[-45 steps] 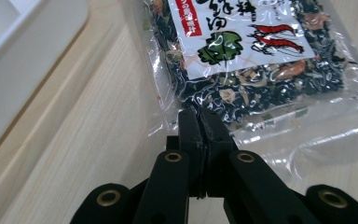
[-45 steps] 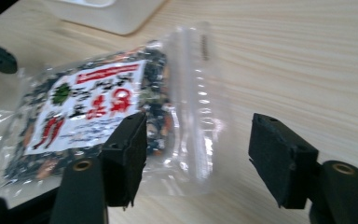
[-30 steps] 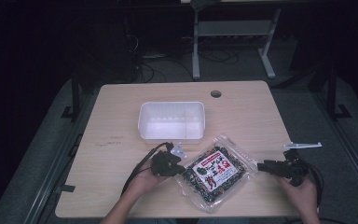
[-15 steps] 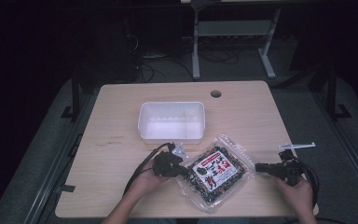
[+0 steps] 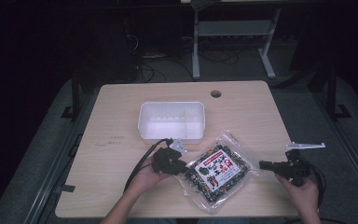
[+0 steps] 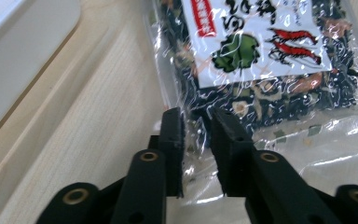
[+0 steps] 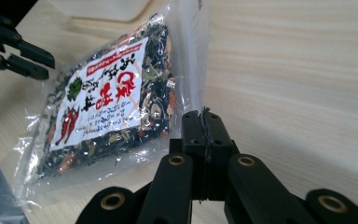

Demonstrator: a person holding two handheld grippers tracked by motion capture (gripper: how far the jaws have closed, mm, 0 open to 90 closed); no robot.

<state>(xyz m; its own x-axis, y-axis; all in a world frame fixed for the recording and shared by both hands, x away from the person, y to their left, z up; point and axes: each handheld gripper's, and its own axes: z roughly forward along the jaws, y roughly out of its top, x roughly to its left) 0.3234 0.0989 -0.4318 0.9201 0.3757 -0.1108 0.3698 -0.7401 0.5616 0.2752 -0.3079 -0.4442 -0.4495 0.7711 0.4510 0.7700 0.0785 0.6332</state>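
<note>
1. High view: we are working a clear bag of dried food (image 5: 219,170), lying just in front of the white tub (image 5: 171,121).
2. Our left gripper (image 6: 196,123) has just been opening; the bag's edge sits between its parted jaws, ungripped.
3. Our right gripper (image 7: 204,120) has just been closing and is clenching the bag's far edge film.
4. Pulling now, we are risking the thin film slipping free or tearing.

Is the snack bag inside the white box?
No, the snack bag lies flat on the wooden table, in front of the white box, which looks empty.
</note>
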